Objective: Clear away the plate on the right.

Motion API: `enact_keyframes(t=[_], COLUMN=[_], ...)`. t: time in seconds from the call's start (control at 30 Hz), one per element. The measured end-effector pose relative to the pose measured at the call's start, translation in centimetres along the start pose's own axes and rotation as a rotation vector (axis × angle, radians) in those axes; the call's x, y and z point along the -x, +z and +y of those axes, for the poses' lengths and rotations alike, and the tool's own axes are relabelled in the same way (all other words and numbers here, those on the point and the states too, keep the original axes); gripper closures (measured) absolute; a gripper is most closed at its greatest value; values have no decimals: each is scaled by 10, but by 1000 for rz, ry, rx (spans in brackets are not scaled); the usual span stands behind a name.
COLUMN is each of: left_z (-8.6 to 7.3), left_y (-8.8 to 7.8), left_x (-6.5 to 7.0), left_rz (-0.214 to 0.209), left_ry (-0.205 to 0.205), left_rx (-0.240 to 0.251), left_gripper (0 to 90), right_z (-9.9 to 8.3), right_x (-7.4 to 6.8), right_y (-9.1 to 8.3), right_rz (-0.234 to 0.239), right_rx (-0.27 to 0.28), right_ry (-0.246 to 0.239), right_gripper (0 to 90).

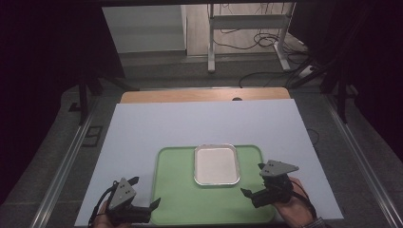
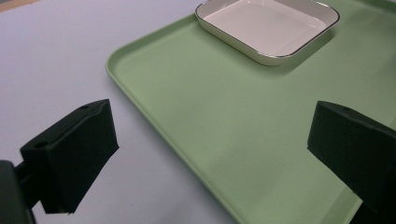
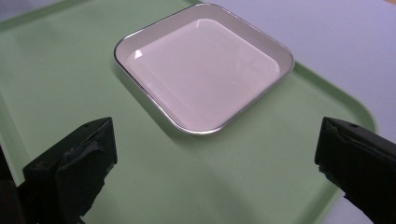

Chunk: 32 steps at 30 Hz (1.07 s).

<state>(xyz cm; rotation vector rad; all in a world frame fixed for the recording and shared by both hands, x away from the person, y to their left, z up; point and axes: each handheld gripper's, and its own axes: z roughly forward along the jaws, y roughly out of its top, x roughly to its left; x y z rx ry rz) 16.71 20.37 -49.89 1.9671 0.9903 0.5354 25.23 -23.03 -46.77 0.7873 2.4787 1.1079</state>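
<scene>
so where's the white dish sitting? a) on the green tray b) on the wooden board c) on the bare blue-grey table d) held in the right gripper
a: the white dish rests on the green tray, toward its far edge, with both grippers apart from it.

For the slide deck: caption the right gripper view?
Open right gripper above green tray, facing empty white dish.

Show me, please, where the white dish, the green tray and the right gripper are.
white dish (image 3: 201, 70): right gripper view, its flat inner bottom.
green tray (image 1: 173, 192): high view, bare floor at left.
right gripper (image 1: 252, 179): high view, midway between its open jaws.
</scene>
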Motion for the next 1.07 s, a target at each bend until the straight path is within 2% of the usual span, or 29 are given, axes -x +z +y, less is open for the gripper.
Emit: enact_keyframes(t=[0.5, 0.77, 0.9, 1.07], left_z=[0, 0, 0, 1], left_y=[1, 1, 1, 2], left_x=[2, 1, 1, 0], left_rz=[11, 15, 18, 28], left_ry=[9, 6, 1, -14], left_rx=[-9, -12, -11, -21], left_gripper=[12, 12, 12, 12], right_z=[-19, -34, -41, -43], right_x=[8, 14, 16, 17], right_y=[-25, -31, -31, -32], right_rz=[-64, -75, -65, -67], right_rx=[22, 5, -7, -15], right_ry=[35, 85, 116, 116], right_gripper=[0, 0, 0, 0])
